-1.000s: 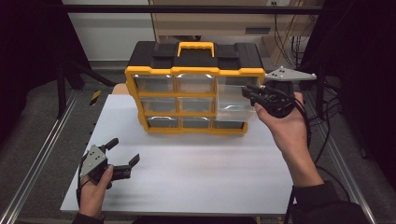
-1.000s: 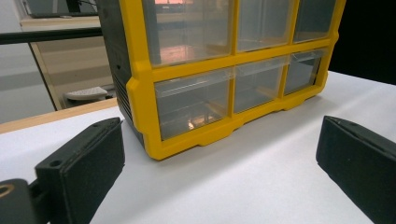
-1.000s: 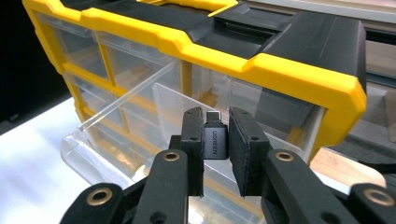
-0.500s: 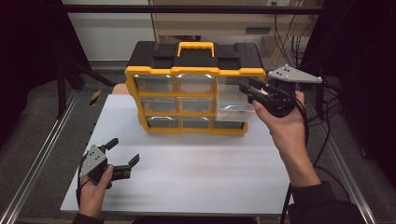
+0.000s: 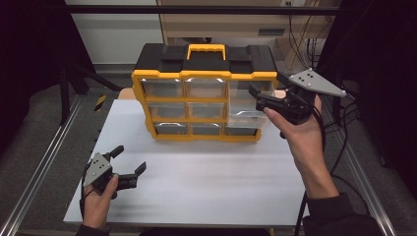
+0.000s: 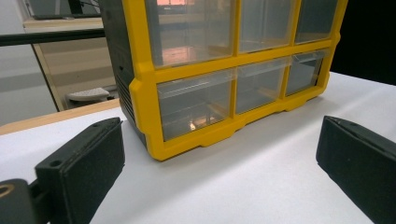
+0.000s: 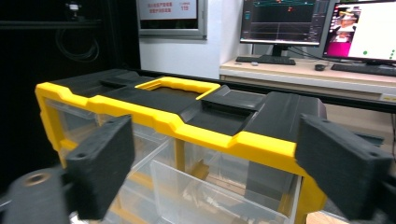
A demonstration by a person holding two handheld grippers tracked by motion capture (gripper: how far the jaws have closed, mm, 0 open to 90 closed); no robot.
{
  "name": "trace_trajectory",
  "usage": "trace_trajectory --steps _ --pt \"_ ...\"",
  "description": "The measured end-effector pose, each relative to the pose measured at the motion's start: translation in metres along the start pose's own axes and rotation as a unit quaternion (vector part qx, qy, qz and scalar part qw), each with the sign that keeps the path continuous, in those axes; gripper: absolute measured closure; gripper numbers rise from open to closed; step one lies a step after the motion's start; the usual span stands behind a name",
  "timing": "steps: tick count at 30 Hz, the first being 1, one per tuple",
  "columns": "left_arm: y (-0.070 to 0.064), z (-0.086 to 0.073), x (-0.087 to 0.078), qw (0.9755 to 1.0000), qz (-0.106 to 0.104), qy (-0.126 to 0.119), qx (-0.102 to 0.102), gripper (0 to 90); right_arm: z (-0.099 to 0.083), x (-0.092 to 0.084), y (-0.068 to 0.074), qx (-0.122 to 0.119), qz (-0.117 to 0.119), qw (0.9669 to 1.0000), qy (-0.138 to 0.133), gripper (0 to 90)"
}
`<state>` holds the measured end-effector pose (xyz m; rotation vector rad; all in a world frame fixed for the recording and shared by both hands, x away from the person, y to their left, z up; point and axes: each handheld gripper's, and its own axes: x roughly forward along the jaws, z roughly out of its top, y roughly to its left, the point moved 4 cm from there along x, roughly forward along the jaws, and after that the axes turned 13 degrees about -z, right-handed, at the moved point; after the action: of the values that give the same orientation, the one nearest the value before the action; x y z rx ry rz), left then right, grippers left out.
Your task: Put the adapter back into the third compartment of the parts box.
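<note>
Yellow-and-black drawer cabinet [image 5: 204, 93] stands upright at the far middle of the white surface [image 5: 206, 182], yellow carry handle [image 5: 206, 50] on its black top. Three rows of clear drawers face the person. One clear drawer [image 5: 243, 118] at the cabinet's right column, middle row, sits pulled partway out.

Right tongs [image 5: 260, 98] held up at the cabinet's upper right front corner, just beside the pulled drawer; jaws spread wide, gripping nothing. In the right gripper view the jaws frame the cabinet's top edge [image 7: 187, 126], open drawer below them.

Left tongs [image 5: 129, 162] low over the near left of the surface, well apart from the cabinet; jaws wide apart, empty. The left gripper view looks at the cabinet's bottom row of drawers [image 6: 196, 105].

Monitors [image 7: 317, 28] on a desk behind.
</note>
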<state>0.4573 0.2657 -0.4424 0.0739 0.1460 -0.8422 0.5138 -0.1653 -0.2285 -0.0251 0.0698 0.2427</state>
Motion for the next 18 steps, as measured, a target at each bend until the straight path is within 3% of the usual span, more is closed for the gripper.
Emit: trace_trajectory --steps 5,18 --pt "0.0013 0.0000 -0.0004 1.0000 0.003 -0.002 -0.002 0.9 -0.0030 -0.0007 0.0050 -0.006 0.007 0.9999 -0.007 5.2" --pt "0.0010 -0.0004 0.0001 1.0000 0.004 0.000 -0.001 0.9 0.0013 -0.0055 0.0032 0.008 0.015 0.9997 -0.015 3.6"
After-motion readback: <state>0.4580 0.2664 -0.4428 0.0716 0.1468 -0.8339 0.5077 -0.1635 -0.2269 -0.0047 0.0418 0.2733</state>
